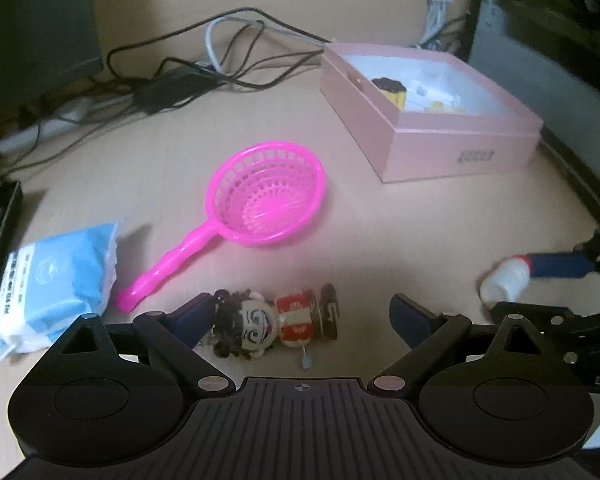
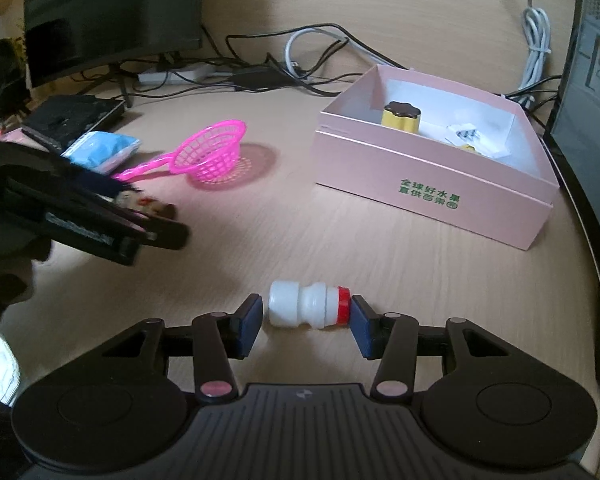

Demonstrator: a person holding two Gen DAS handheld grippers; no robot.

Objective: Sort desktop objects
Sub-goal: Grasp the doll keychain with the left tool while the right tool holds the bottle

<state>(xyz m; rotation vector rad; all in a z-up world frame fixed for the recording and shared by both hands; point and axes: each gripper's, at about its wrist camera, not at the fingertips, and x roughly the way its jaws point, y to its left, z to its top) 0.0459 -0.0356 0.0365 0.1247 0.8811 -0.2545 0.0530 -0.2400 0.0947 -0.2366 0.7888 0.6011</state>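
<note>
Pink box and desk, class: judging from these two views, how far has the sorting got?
Done: the pink box already holds a yellow container and some small white items.
In hand: the right gripper brackets the lying white bottle; the left gripper stands open over the toy figure.
Left: the pink strainer and blue packet remain on the desk.

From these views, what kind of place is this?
Likely a home or office computer desk: a wood-grain desktop, a dark monitor at the back, and tangled cables with a power strip behind a pink box.
</note>
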